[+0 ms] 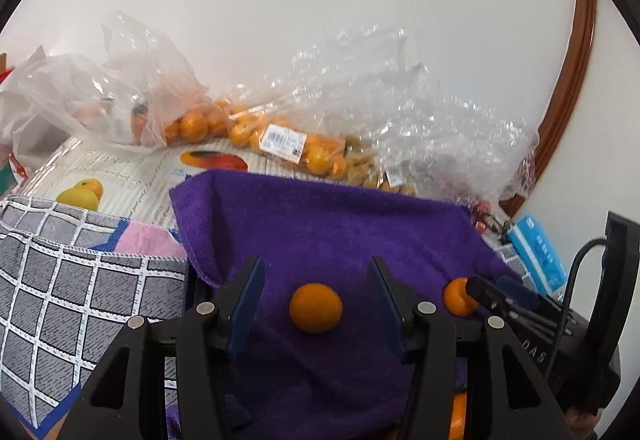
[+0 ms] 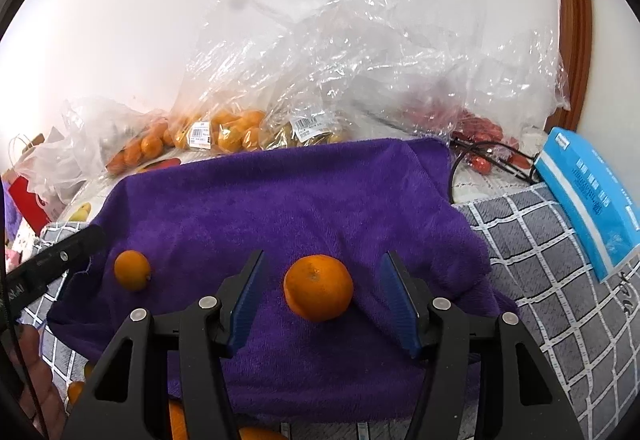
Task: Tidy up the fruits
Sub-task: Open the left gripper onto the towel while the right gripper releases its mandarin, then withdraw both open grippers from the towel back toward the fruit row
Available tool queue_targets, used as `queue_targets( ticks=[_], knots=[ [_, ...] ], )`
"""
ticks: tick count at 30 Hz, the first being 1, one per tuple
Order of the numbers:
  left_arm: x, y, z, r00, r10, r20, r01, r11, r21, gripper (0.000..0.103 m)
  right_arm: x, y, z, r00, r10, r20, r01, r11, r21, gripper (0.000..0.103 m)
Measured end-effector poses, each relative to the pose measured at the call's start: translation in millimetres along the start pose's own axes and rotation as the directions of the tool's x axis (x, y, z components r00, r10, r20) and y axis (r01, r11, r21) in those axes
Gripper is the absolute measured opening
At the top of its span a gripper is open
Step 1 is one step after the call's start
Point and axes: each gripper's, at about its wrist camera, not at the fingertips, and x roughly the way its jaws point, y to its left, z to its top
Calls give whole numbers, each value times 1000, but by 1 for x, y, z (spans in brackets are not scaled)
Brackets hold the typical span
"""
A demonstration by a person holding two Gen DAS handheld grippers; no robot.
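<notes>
A purple towel (image 1: 320,224) covers the middle of the surface. On it lies a small orange (image 1: 315,307), between the blue pads of my left gripper (image 1: 315,264); the jaws stand apart and neither pad touches the fruit. In the right wrist view a bigger orange (image 2: 319,288) rests on the same towel (image 2: 280,192), between the pads of my right gripper (image 2: 325,256), also clear of both. The small orange (image 2: 132,270) shows at that view's left. The bigger orange (image 1: 459,297) is half hidden behind a right finger in the left wrist view.
Clear plastic bags of oranges (image 2: 224,132) and other fruit line the wall behind the towel, with red fruit (image 2: 480,132) and a black cable at the right. A blue tissue pack (image 2: 588,196) lies on the grey checked cloth (image 2: 552,280). More oranges (image 2: 76,390) sit below the towel's front edge.
</notes>
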Motion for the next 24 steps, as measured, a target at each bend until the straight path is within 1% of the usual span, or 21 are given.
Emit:
queue_targets(
  ticks=[3, 6, 8, 11, 13, 15, 17, 18, 21, 23, 24],
  knots=[
    [-2, 1, 2, 1000, -15, 3, 15, 1000, -9, 51, -4, 3, 0, 1000, -5, 1, 5, 1000, -14, 58],
    [-3, 2, 2, 1000, -2, 5, 2, 1000, -14, 51, -8, 4, 1, 1000, -5, 6, 5, 1000, -8, 58],
    [-4, 3, 3, 1000, 5, 6, -5, 1000, -24, 50, -13, 3, 2, 1000, -4, 28, 4, 1000, 8, 58],
    [-7, 1, 5, 1000, -12, 11, 12, 1000, -12, 49, -24, 5, 6, 997, -37, 69, 36, 999, 11, 58],
    [-11, 0, 6, 1000, -3, 27, 3, 1000, 3, 49, -29, 7, 10, 997, -48, 62, 48, 999, -4, 58],
    [-14, -2, 7, 999, 11, 35, -11, 1000, 14, 49, -36, 8, 11, 997, -42, 58, 42, 999, -4, 58],
    [-18, -1, 10, 997, 52, 52, -52, 999, 3, 49, -47, 9, 8, 999, -25, 45, 25, 1000, 0, 58],
    [-21, -1, 12, 997, 47, 56, -46, 999, -5, 49, -53, 9, 6, 998, -27, 50, 27, 1000, 0, 58],
    [-26, 3, 18, 1000, 6, 20, -6, 999, -36, 49, -73, 9, -4, 997, -34, 64, 34, 999, -2, 58],
    [-30, 4, 20, 1000, -6, -20, 5, 998, -63, 49, -83, 9, -11, 999, -1, 43, 1, 1000, -2, 59],
    [-34, 5, 19, 999, -28, -32, 25, 998, -65, 49, -86, 9, -14, 999, 9, 37, -9, 1000, -1, 59]
  ],
)
